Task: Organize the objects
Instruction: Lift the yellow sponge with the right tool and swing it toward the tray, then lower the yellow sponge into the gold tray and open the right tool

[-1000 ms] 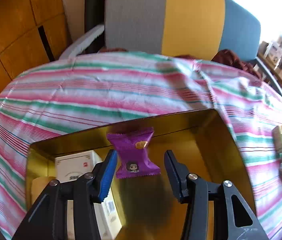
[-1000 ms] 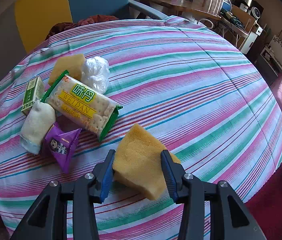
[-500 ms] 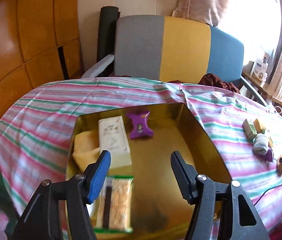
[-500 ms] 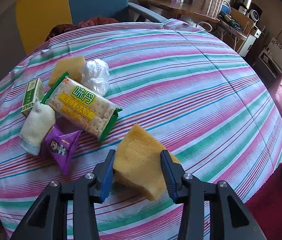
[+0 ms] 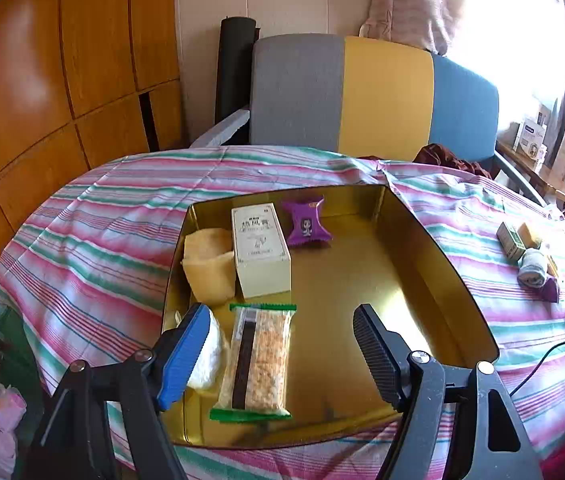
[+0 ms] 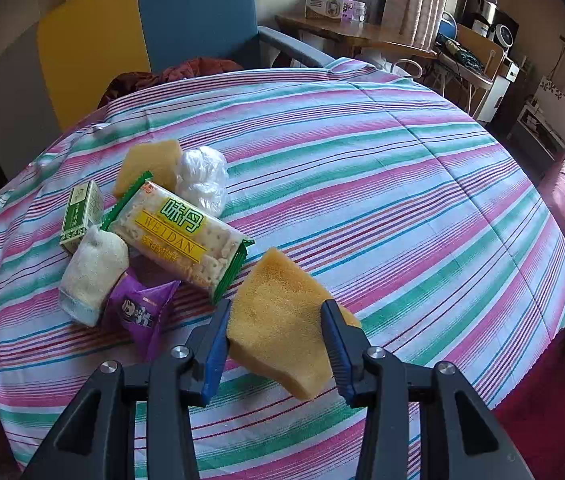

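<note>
The right claw (image 6: 276, 346) is clamped on a yellow sponge (image 6: 282, 320), whose long axis runs away from the claw toward the cracker pack (image 6: 180, 236). The gold tray (image 5: 434, 264) lies off to its left on the bench. The left claw (image 5: 278, 354) hangs empty over the tray's near end, its jaws having just been opening with nothing between them; judging by this, the right hand must carry the sponge leftward.

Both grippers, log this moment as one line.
left gripper: open, jaws just opening, empty, above gold tray | right gripper: shut on yellow sponge
</note>
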A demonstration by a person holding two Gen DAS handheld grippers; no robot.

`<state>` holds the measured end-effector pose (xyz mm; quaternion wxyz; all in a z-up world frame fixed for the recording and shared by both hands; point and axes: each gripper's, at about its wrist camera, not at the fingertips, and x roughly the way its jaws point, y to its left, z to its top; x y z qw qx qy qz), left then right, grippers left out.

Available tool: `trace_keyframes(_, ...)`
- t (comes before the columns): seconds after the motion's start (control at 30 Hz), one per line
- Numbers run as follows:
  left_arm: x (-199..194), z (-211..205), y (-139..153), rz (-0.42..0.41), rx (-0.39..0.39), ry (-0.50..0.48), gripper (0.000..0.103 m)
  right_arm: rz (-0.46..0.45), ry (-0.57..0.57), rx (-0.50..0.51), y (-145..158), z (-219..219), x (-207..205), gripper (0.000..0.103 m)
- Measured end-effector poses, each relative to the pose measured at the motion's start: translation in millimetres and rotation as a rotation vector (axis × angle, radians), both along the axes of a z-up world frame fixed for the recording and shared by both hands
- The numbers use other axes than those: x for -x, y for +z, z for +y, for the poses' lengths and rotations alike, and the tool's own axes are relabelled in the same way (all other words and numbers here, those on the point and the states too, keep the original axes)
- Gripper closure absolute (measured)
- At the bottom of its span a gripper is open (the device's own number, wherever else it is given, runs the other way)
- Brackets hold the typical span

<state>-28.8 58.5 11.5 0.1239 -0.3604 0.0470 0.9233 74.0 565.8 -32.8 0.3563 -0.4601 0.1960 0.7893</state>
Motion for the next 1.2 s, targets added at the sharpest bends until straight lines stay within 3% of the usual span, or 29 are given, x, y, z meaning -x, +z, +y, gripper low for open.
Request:
trace_keyframes(0.53, -2.0, 1.9, -7.7, -0.019, 0.017, 0.000, 0.028, 0.094, -0.017, 0.009, 13.1, 1.7, -7.6, 0.059)
trace_keyframes(0.77, 1.2, -2.9, -7.1, -0.029, 0.012, 0.001, 0.027, 0.177, 0.060, 0.044, 33.7, -16.8, -1.4, 0.059)
trace_keyframes(0.97, 6.0, -19.6, -7.0, -0.032, -0.009, 0.037, 0.026, 0.267, 0.292, 0.157, 70.0, -89.3, 33.2, 0.059)
trace_keyframes(1.2, 4.4, -45.0, -1.3, -0.007, -0.013, 0.085, 0.024, 0.254, 0.679, 0.339, 83.1, -239.5, 117.8, 0.058)
